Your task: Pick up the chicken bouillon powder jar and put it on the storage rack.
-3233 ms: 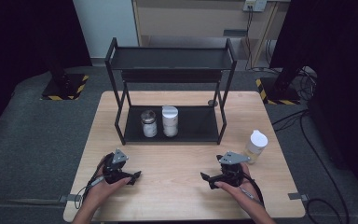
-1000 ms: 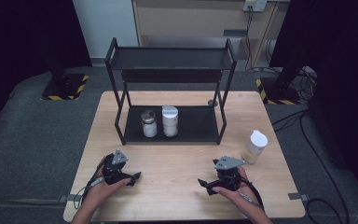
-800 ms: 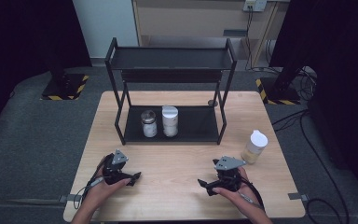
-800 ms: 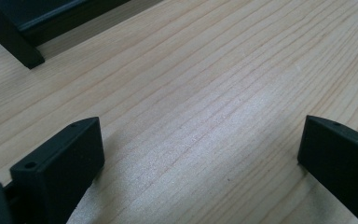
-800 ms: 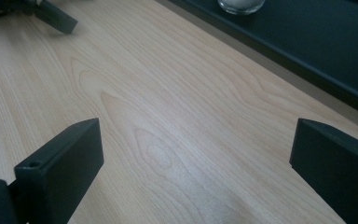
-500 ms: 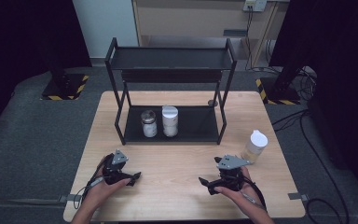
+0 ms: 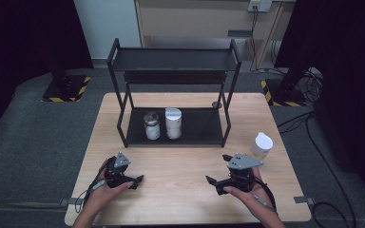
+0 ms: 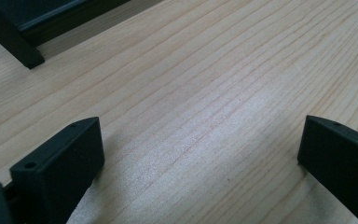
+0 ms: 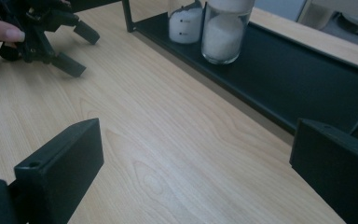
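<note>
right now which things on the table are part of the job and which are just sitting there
Likely part of the job:
- left gripper, open, holding nothing
- right gripper, open, holding nothing
- white-lidded jar on the table, nearest the right gripper

Just sitting there, as far as I can tell:
- black rack
- two jars on its lower shelf

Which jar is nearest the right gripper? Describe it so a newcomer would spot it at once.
Start at the black two-tier rack at the back of the wooden table. Go right, past its right legs, to the bare tabletop near the right edge, just beyond the right gripper. The white-lidded jar stands there alone, unlike the two jars on the rack's bottom shelf.
</note>
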`<state>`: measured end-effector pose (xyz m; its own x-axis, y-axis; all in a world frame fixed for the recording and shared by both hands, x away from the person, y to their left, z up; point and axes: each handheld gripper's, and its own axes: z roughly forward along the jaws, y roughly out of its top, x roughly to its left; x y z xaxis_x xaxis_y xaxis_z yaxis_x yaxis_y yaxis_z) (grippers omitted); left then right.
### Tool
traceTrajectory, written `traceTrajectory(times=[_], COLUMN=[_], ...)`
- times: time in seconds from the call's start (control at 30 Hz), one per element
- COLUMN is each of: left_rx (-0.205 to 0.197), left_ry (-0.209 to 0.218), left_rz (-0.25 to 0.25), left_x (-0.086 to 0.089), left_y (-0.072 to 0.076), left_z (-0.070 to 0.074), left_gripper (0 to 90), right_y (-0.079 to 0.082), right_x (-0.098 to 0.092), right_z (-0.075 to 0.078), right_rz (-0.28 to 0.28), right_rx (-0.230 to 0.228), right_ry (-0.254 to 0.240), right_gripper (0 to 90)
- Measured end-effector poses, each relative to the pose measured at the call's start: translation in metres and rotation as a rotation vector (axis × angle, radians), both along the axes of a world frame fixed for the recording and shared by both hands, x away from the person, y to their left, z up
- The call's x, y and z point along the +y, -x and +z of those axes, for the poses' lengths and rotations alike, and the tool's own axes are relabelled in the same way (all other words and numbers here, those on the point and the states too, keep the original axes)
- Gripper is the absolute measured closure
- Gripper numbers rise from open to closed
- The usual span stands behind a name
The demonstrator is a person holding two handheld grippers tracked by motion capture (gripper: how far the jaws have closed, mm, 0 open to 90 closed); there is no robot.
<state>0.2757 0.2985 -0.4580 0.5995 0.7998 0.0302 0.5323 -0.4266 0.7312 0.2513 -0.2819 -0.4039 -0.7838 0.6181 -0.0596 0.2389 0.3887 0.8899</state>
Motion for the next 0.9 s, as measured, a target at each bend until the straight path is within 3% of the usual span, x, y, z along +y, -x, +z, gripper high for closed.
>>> traceTrajectory(times=[0.37, 0.9], left_rx=[0.000, 0.000], left_ry=[0.000, 0.000], left_rz=[0.000, 0.000], left_x=[0.000, 0.000], left_y=[0.000, 0.000], left_z=[0.000, 0.000], left_gripper=[0.0, 0.0], right_y=[0.006, 0.011], right_x=[-0.018, -0.037], right_z=[0.016, 0.027], right_rz=[-0.047, -0.102], right_rx=[-0.051, -0.091], right_ry=[-0.036, -0.067], right_gripper=[3.4, 3.4])
